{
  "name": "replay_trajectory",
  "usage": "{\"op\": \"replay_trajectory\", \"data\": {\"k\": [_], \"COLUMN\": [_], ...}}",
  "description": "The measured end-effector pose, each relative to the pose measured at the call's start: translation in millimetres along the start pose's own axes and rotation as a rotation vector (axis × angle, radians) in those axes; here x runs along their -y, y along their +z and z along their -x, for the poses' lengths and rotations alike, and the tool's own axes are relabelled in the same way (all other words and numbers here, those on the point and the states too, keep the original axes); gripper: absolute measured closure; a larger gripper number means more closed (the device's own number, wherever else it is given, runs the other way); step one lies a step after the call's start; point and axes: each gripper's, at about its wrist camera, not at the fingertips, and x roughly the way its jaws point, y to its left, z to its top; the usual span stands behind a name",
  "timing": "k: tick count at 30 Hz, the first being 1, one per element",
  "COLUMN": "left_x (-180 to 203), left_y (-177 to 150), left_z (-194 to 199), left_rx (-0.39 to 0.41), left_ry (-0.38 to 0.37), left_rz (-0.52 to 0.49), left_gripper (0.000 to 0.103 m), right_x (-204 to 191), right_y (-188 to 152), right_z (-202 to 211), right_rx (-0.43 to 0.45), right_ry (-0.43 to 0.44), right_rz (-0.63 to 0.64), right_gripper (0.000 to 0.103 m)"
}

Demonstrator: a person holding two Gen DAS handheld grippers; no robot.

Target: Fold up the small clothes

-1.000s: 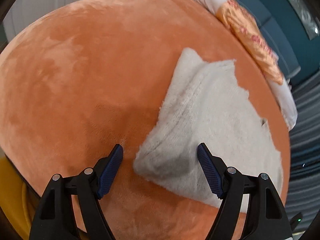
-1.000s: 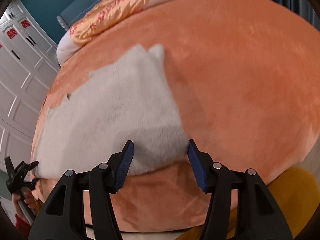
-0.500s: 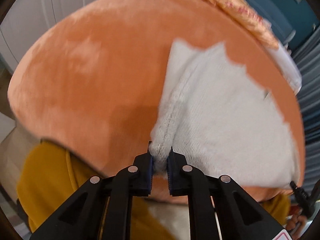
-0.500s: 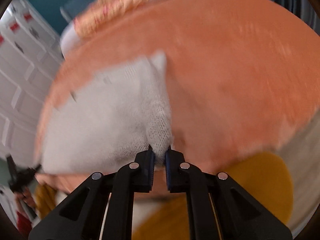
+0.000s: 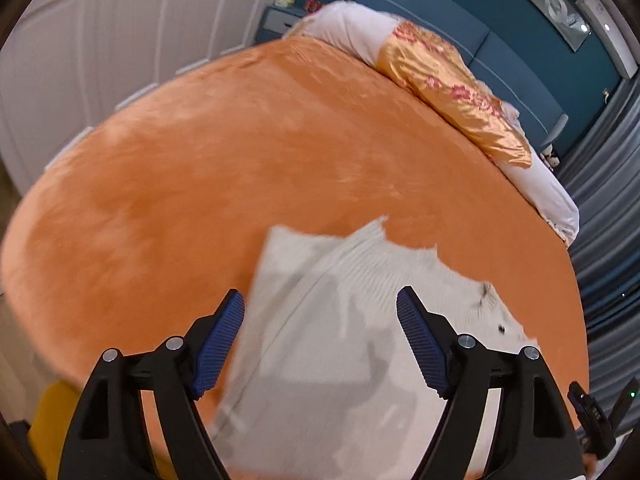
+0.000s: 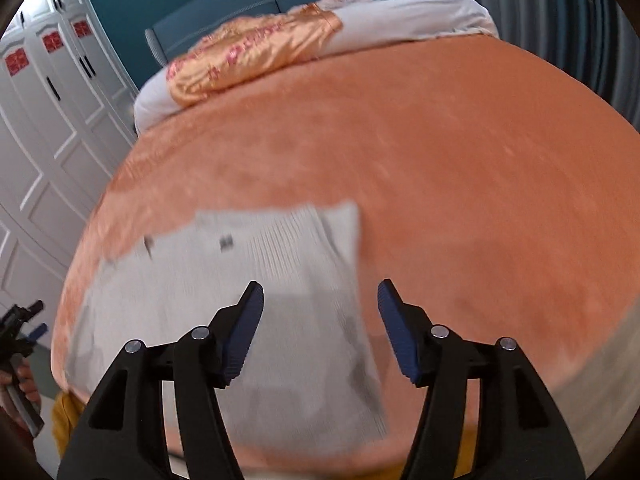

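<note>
A small white knit garment (image 5: 352, 320) lies flat on the orange plush bedspread (image 5: 240, 160), near the bed's front edge. It also shows, blurred, in the right wrist view (image 6: 248, 280). My left gripper (image 5: 320, 340) is open and empty, its blue pads spread above the garment's left part. My right gripper (image 6: 320, 328) is open and empty above the garment's right edge. The other gripper shows at the far edge of each view.
An orange floral pillow (image 5: 452, 84) and white bedding (image 5: 348, 28) lie at the head of the bed by a blue headboard (image 5: 520, 52). White wardrobe doors (image 6: 44, 120) stand to one side, grey curtains (image 5: 612, 208) to the other.
Both grippers were shut on the garment's near corners half a second ago. Both have now opened and let go. The garment has dropped flat and lies nearer the bed's front edge.
</note>
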Motion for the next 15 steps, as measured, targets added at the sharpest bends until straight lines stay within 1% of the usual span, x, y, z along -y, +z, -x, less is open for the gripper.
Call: {"op": "replay_trajectory", "data": {"k": [1,2,3,4,5,6,7,8,9,10,11,12,13,14,15], "left_x": [2.0,5.9,5.5,6.9,9.0,8.4,11.7,12.1,12.2,11.5,12.1,15.0,14.9,17.4,17.4], "left_y": [6.4,12.6,13.4,15.3,16.3,15.4,13.2,12.5,13.4,14.4,16.7,22.1,24.6,32.7,39.2], "left_z": [-15.9,-39.0,-52.6,-68.3,-84.8,-94.6,-101.3,-109.2,-112.5,-109.2,-101.9,-88.0,-76.3,-60.3,-48.8], "left_rx": [-0.022,-0.061,-0.083,-0.105,-0.126,-0.139,-0.151,-0.175,-0.194,-0.191,-0.169,-0.131,-0.103,-0.056,-0.025], "left_ry": [-0.008,0.015,0.018,0.015,0.033,0.045,0.042,0.027,0.012,-0.005,-0.018,-0.035,-0.039,-0.051,-0.064], "left_rz": [-0.004,0.004,0.008,0.002,-0.009,-0.016,-0.022,-0.034,-0.041,-0.042,-0.043,-0.054,-0.060,-0.064,-0.056], "left_gripper": [0.027,0.027,0.027,0.027,0.028,0.036,0.044,0.076,0.094,0.094,0.096,0.097,0.097,0.097,0.098], "right_x": [-5.3,-10.3,-12.6,-13.7,-13.4,-13.7,-16.0,-17.6,-19.1,-21.5,-23.9,-26.3,-28.6,-30.7,-30.5], "right_y": [9.7,17.9,24.2,27.9,28.0,25.4,23.0,20.7,18.7,19.1,22.2,26.2,33.9,44.2,50.8], "right_z": [-14.3,-30.5,-43.3,-55.3,-71.0,-83.5,-89.7,-95.7,-96.7,-93.8,-83.1,-69.2,-54.6,-33.9,-20.5], "right_rx": [-0.008,-0.025,-0.043,-0.065,-0.105,-0.140,-0.158,-0.178,-0.186,-0.181,-0.143,-0.107,-0.058,0.008,0.054], "right_ry": [0.003,0.010,0.011,0.011,-0.002,-0.024,-0.035,-0.041,-0.048,-0.041,-0.018,-0.009,0.007,0.037,0.067], "right_rz": [-0.001,-0.006,-0.010,-0.014,-0.016,-0.010,-0.005,0.004,0.013,0.019,0.018,0.018,0.023,0.011,-0.004], "right_gripper": [0.046,0.046,0.046,0.046,0.046,0.046,0.052,0.071,0.083,0.095,0.095,0.096,0.096,0.096,0.096]}}
